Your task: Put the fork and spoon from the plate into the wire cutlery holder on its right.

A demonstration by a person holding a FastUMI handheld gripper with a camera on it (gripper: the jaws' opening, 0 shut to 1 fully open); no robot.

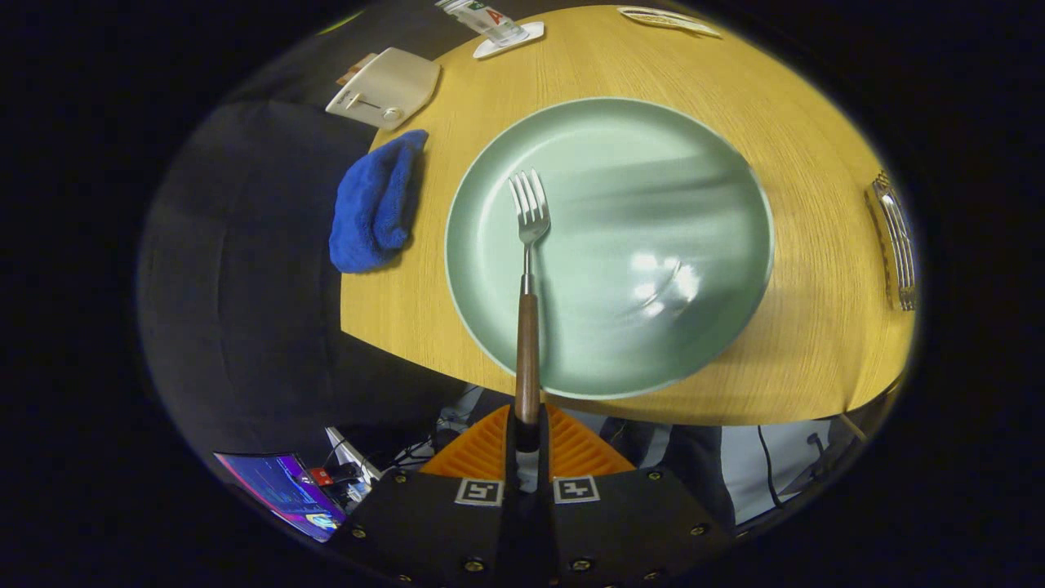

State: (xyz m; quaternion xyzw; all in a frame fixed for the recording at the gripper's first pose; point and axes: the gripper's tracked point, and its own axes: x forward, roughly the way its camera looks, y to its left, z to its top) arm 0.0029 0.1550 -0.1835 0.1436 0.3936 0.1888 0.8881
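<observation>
Fork (528, 269) handle sits clamped between your fingers (527, 433), which press on its wooden end from both sides; its tines reach out over the green plate (702, 163) just ahead. That plate rests on the counter (808, 163). Left of it lies a blue cloth (371, 208); well right, near the counter's edge, you see the wire cutlery holder (896, 241).
</observation>
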